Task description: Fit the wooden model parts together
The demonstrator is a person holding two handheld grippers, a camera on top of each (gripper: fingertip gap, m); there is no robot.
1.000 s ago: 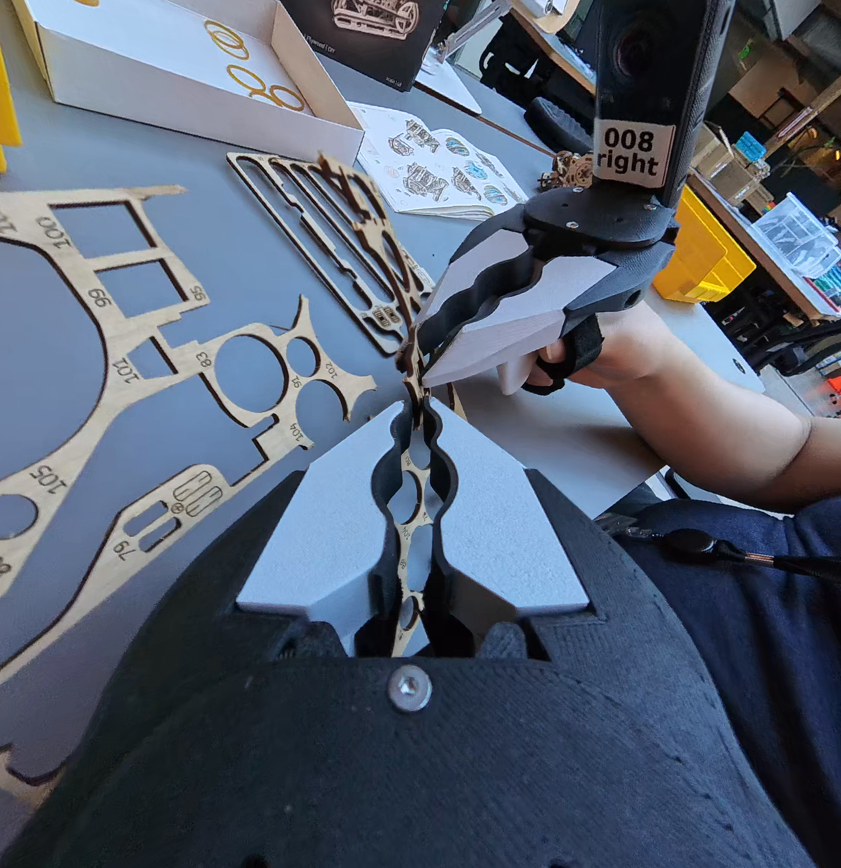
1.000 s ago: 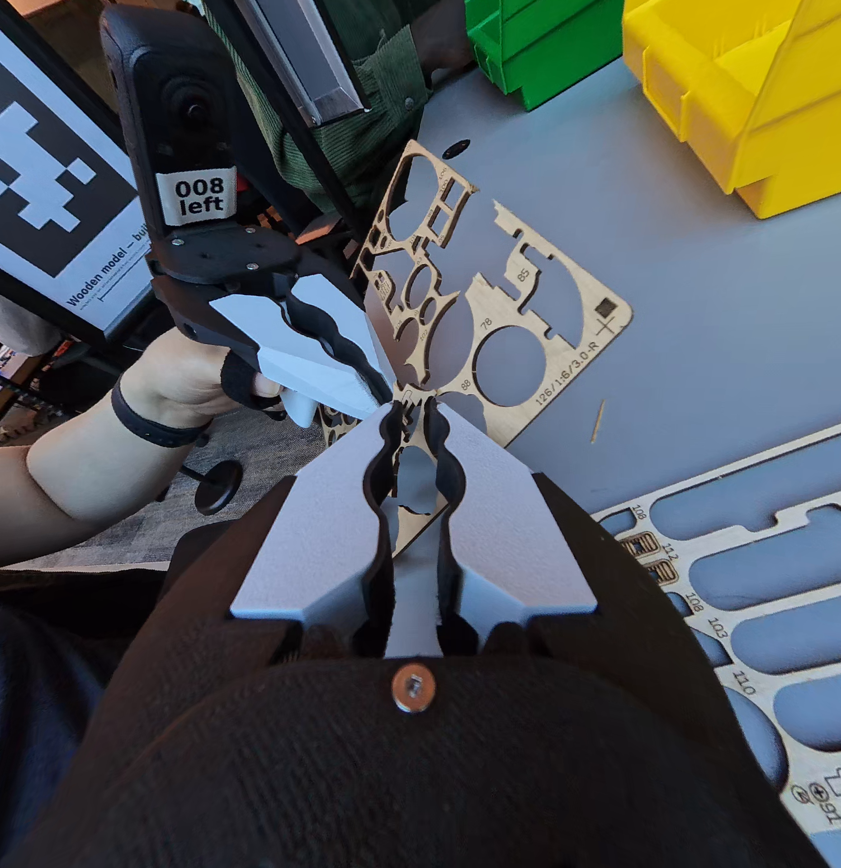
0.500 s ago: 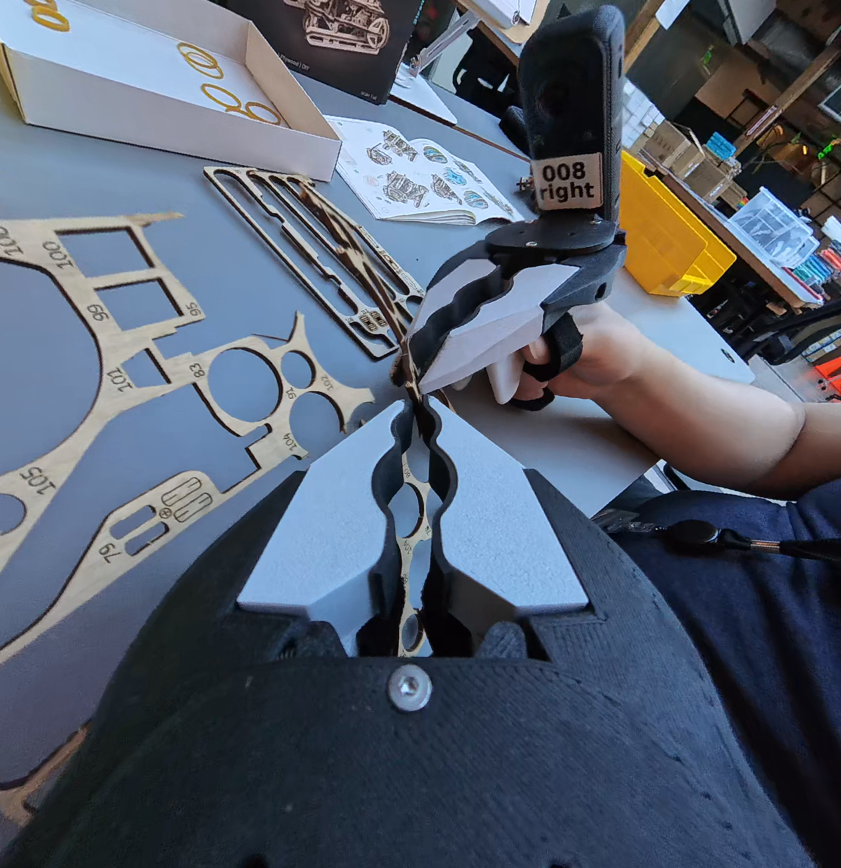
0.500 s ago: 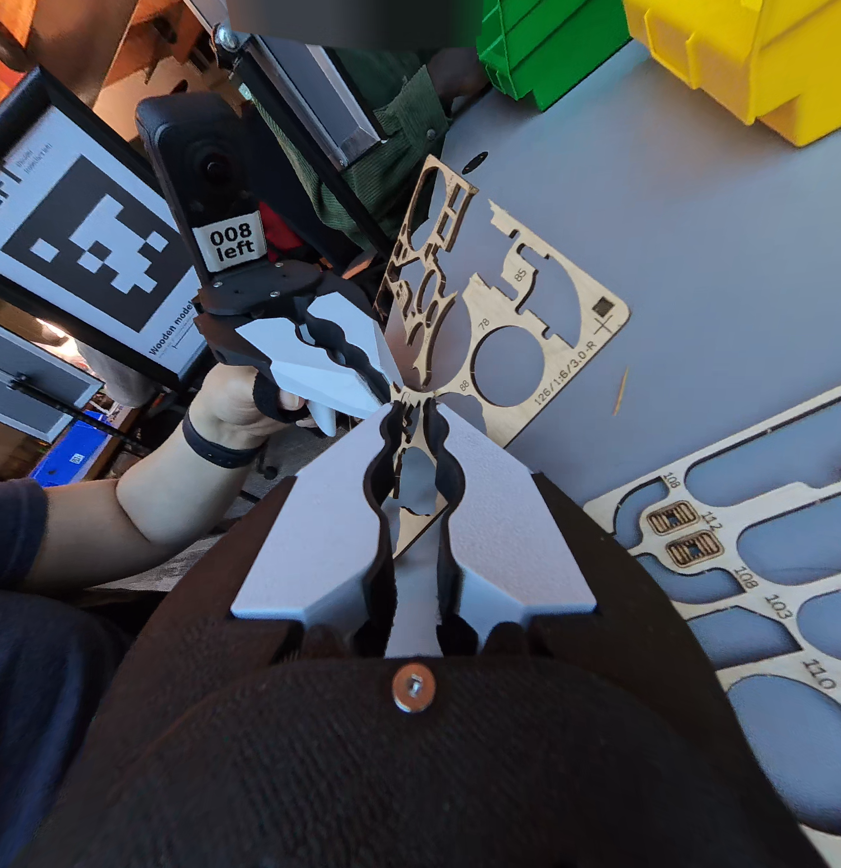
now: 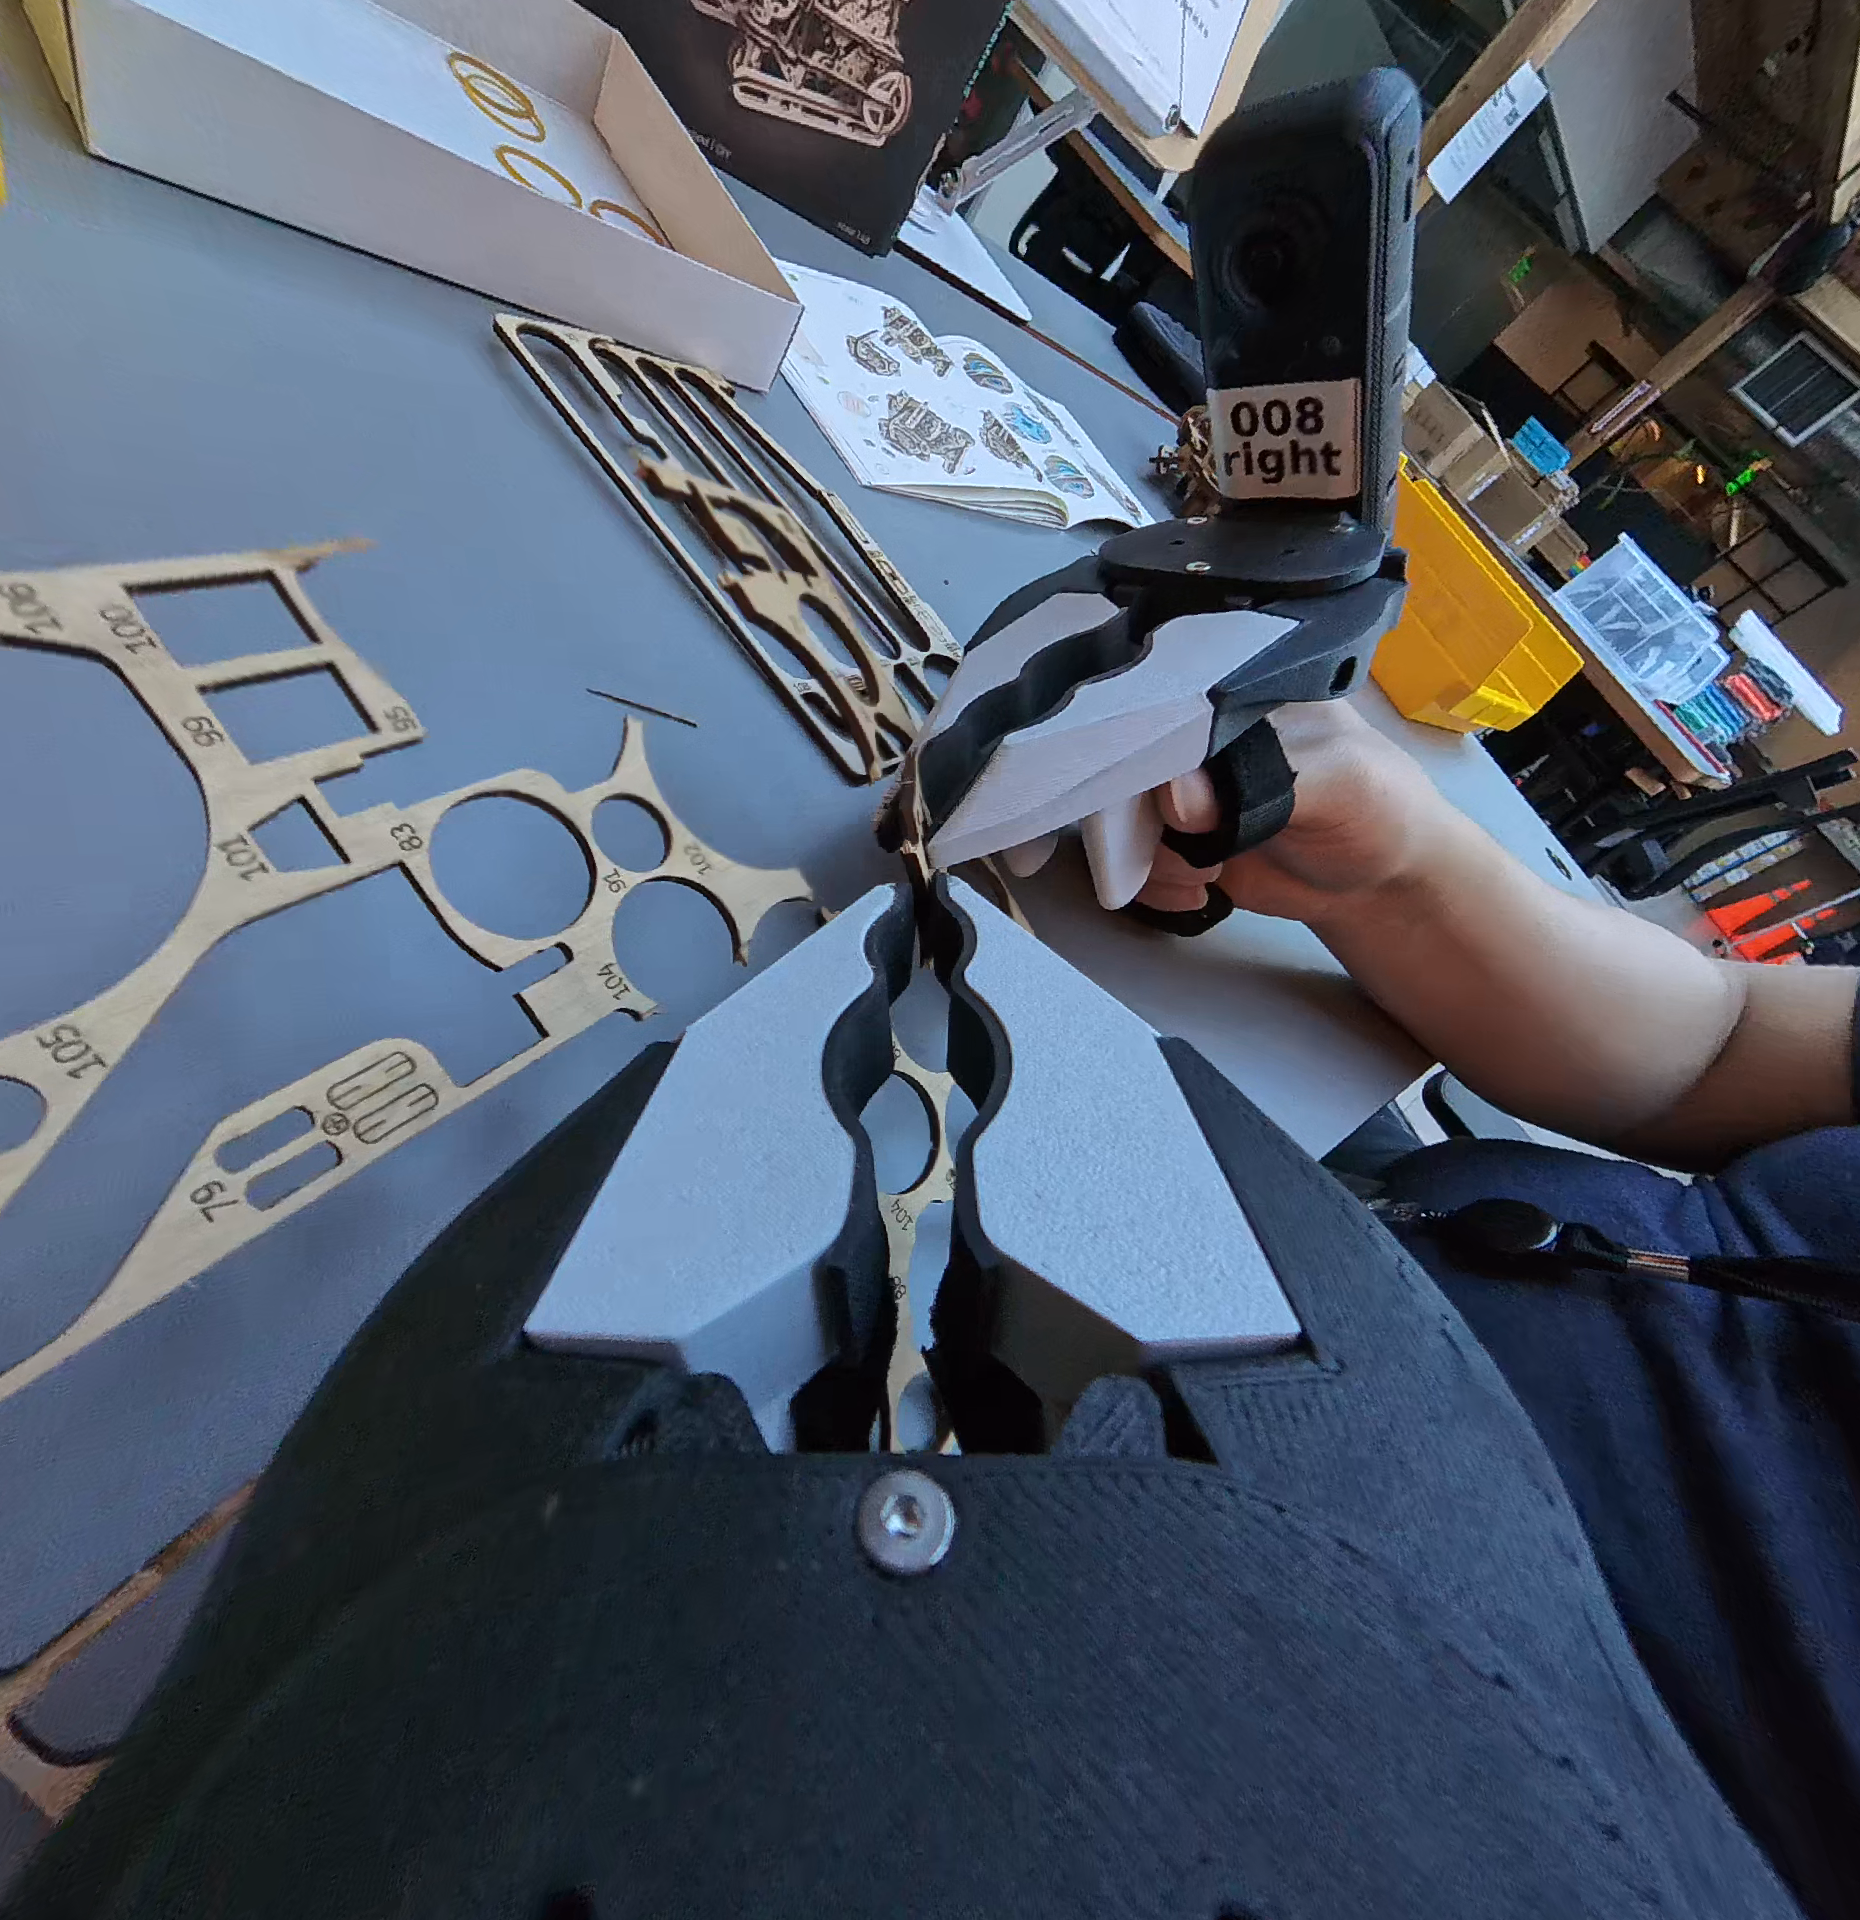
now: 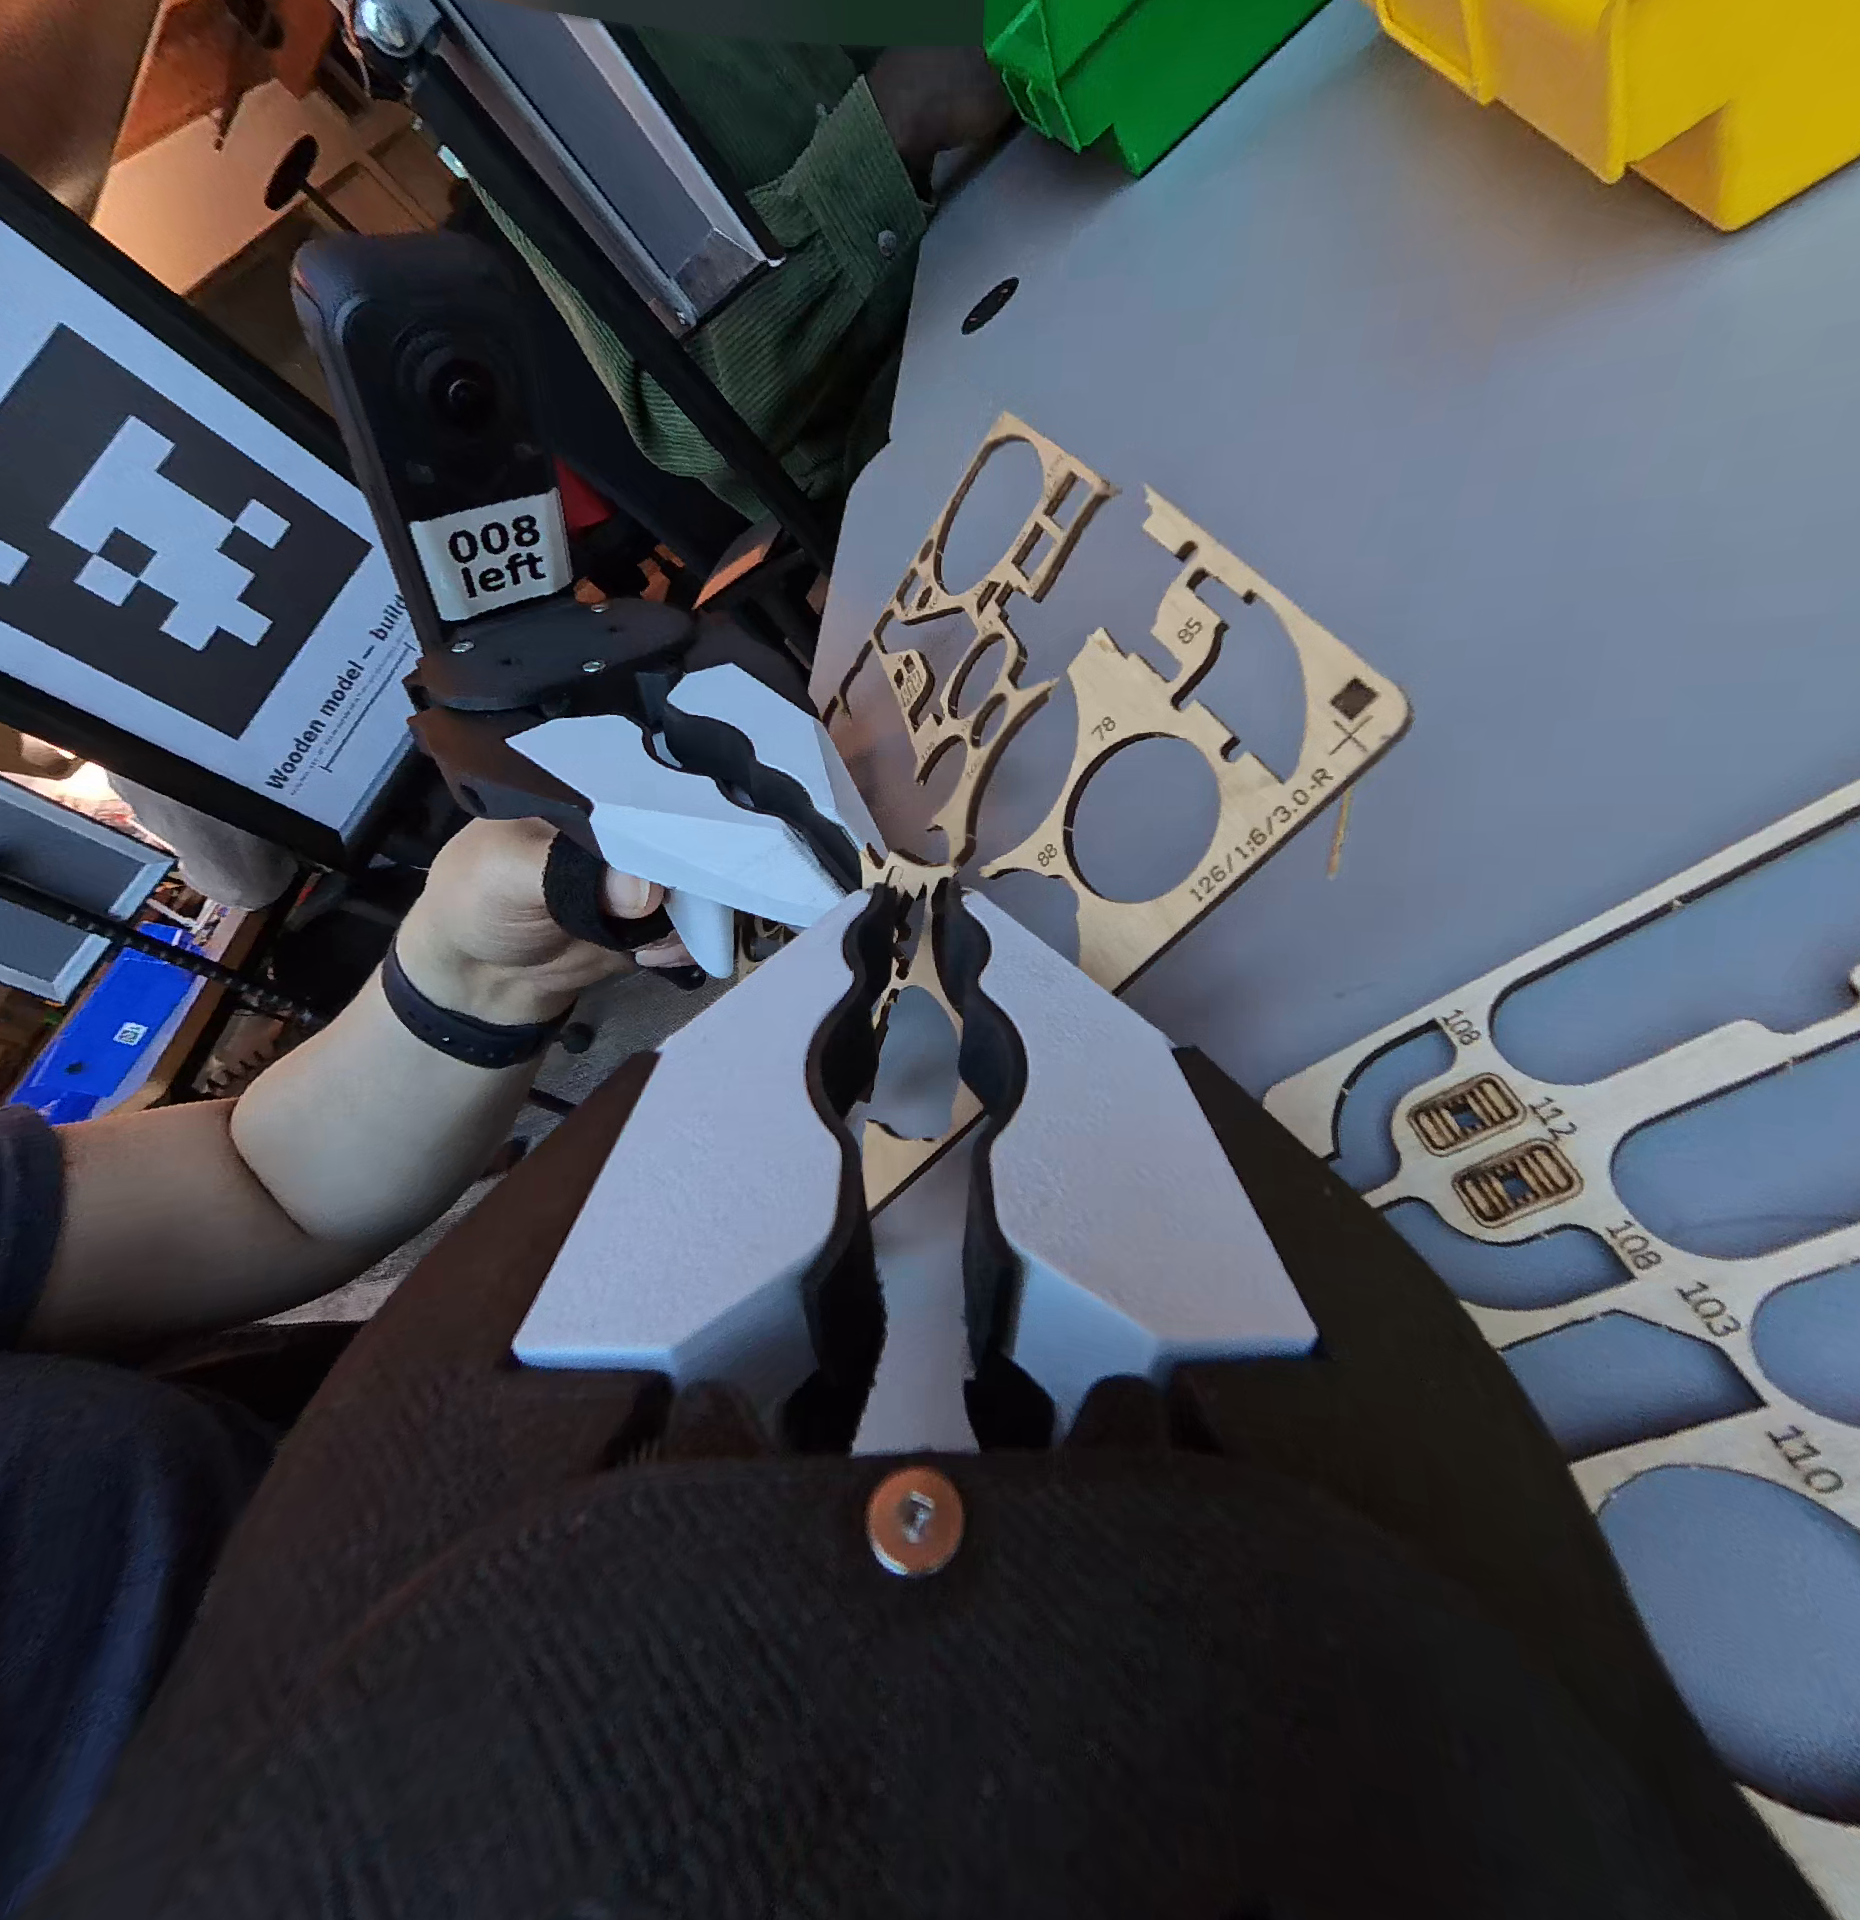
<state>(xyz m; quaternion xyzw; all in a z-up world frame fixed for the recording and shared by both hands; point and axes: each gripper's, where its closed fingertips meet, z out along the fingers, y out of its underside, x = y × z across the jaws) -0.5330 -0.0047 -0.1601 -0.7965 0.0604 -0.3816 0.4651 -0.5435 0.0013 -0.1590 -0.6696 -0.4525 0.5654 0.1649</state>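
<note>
My left gripper (image 5: 924, 899) and right gripper (image 6: 910, 899) meet tip to tip a little above the grey table. Each is shut on a small dark-edged wooden part (image 5: 900, 831) pinched at its very tips; the parts also show in the right wrist view (image 6: 898, 891). The parts touch, but I cannot tell how they join. The right gripper (image 5: 908, 836) comes in from the right in the left wrist view. The left gripper (image 6: 858, 878) comes in from the left in the right wrist view. A cut-out plywood sheet (image 5: 406, 831) lies flat below them and shows through both finger gaps.
A slotted sheet (image 5: 760, 540), a white box (image 5: 386, 135) and an instruction booklet (image 5: 957, 416) lie farther back. A second large sheet (image 6: 1684, 1195) lies to the right. Yellow bins (image 6: 1684, 94) and a green bin (image 6: 1113, 73) stand at the far edge. The table edge runs just under the grippers. The grippers are tip to tip, or close to it.
Both grippers stay shut and tip to tip. The pair has shifted a little over the table, and the right gripper stands more upright than one second ago.
</note>
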